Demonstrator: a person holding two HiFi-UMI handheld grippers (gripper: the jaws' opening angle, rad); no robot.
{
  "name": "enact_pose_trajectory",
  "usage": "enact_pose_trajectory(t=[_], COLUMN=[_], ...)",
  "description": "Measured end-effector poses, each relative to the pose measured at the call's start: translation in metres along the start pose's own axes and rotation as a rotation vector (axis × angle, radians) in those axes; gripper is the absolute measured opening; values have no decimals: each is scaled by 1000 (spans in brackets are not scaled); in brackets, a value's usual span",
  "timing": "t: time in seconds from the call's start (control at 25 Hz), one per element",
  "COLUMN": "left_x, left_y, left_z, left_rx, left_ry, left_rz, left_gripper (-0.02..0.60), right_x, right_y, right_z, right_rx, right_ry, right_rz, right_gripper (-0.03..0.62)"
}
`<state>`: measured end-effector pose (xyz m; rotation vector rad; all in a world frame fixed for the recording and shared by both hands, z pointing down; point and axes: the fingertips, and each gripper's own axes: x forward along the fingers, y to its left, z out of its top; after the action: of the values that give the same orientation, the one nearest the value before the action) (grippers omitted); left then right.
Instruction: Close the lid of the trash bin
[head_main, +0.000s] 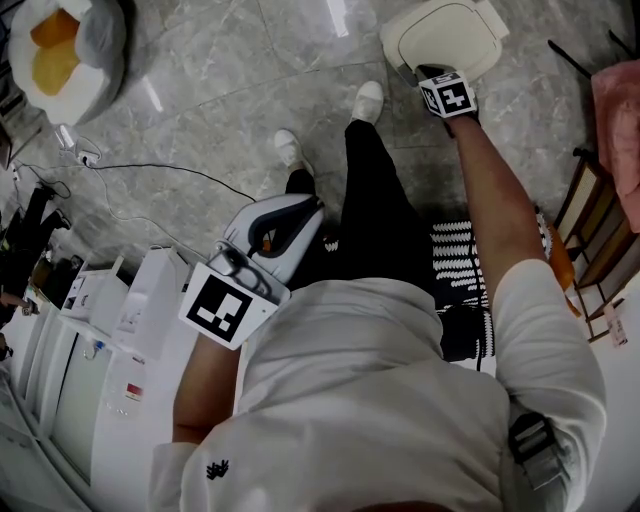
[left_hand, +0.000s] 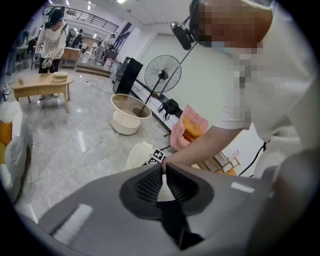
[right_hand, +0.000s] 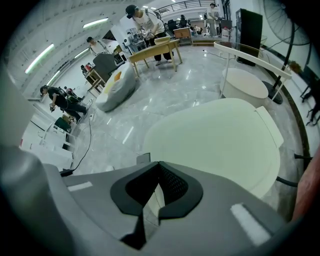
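up ahead of you, your right gripper (head_main: 420, 72) sits at the trash bin lid (head_main: 445, 35), fingers pressed together. your left gripper (head_main: 300, 215) is squeezed closed too, holding nothing.

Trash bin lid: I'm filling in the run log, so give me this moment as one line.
lid: looks down | right gripper: shut, at lid's near edge | left gripper: shut, empty, far from lid

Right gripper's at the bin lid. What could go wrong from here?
1. Right gripper, jaws shut, sits at the near edge of the lid; it could slip off the smooth surface.
2. The trash bin stands free on glossy floor; a push might slide it.
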<state>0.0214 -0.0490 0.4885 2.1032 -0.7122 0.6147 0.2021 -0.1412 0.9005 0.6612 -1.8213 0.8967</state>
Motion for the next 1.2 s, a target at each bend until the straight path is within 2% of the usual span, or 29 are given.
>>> enact_pose_trajectory(t=[0.4,0.68,0.96,1.2], left_x=[3,-9,-31,-62], left_y=[-2,-8,-26,-50], left_z=[0,8,9,11], left_rx=[3,42,121,229], left_ry=[6,-10,-29,-69], left_rz=[-5,-21,-79,-169], left_gripper=[80,80,80,80], right_x=[1,-13,-53,-108], right_y=[-2,15,49,90], right_z=[-2,6,3,-1], right_rx=[22,5,12,65], right_ry=[-12,-20,-60,-158], right_rz=[-13,-10,-24,-74], right_gripper=[0,2,2,2])
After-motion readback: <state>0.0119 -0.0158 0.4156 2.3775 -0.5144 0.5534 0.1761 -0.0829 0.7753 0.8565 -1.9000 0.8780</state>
